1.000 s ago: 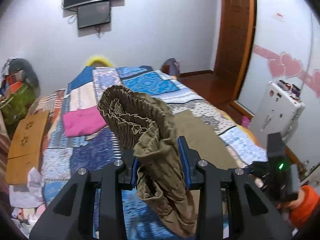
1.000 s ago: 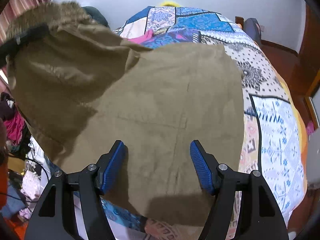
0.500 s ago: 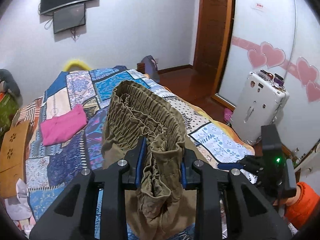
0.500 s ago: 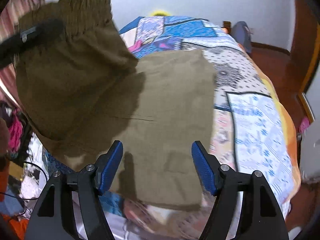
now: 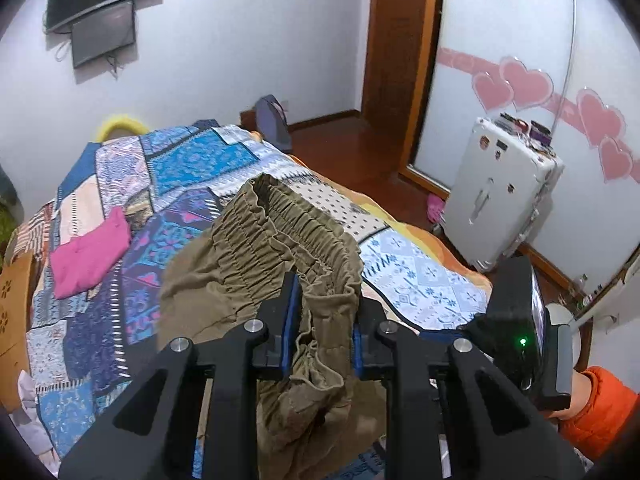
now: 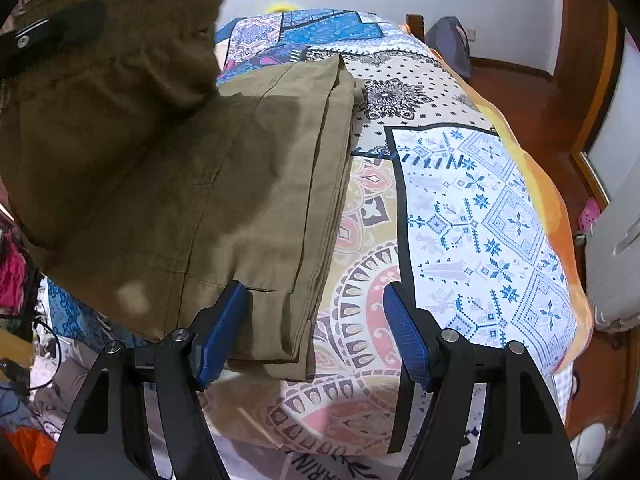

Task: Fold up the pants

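The olive pants (image 6: 240, 180) lie partly folded on the patchwork bed, with their legs flat. My left gripper (image 5: 322, 320) holds the gathered elastic waistband (image 5: 280, 240) in the air above them. Its jaws are closing, and the blue pads press the bunched cloth. In the right wrist view that lifted part hangs at the upper left, with a left finger (image 6: 52, 36) across it. My right gripper (image 6: 316, 304) is open just above the near right edge of the flat legs. Its left pad is over the cloth and its right pad over the quilt, with nothing gripped.
The quilt (image 6: 480, 220) covers the bed. A folded pink cloth (image 5: 90, 252) lies on its far left. A white suitcase (image 5: 504, 200) stands by the wall on the right, past the wooden floor. An orange sleeve (image 5: 600, 400) holds the right gripper. Clutter fills the floor at left.
The left gripper has carried the waistband rightward over the bed, and its jaws have narrowed on it. The right gripper has shifted from over the middle of the pants to their right edge.
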`<action>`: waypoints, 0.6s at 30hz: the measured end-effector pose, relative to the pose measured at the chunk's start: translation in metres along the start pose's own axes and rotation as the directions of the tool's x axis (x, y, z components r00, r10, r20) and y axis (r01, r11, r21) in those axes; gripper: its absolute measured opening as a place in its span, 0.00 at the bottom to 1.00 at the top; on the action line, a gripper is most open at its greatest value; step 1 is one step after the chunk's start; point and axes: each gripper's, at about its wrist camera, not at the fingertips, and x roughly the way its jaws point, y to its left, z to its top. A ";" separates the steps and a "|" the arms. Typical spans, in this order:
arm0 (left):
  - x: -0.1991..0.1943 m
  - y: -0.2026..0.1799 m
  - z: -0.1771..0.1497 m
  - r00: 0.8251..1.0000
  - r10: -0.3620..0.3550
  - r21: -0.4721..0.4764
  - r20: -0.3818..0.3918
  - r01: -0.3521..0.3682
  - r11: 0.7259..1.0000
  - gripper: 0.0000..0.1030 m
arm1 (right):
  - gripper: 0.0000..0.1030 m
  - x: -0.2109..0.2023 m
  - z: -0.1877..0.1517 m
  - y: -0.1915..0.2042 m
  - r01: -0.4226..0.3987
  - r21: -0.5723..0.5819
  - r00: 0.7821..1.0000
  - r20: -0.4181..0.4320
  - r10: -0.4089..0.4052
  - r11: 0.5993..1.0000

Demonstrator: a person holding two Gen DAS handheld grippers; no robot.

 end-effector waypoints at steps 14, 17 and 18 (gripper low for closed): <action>0.082 -0.032 -0.032 0.966 -0.108 0.004 -0.234 0.112 0.994 0.22 | 0.66 0.001 -0.004 -0.004 -0.023 0.019 1.000 0.020 0.022 1.000; 0.086 -0.032 -0.032 0.960 -0.127 -0.009 -0.251 0.129 0.992 0.27 | 0.66 0.000 -0.006 -0.004 -0.024 0.026 0.999 0.026 0.023 0.999; 0.086 -0.033 -0.032 0.958 -0.133 -0.011 -0.253 0.135 0.991 0.29 | 0.66 0.000 -0.006 -0.004 -0.024 0.027 0.999 0.026 0.024 0.999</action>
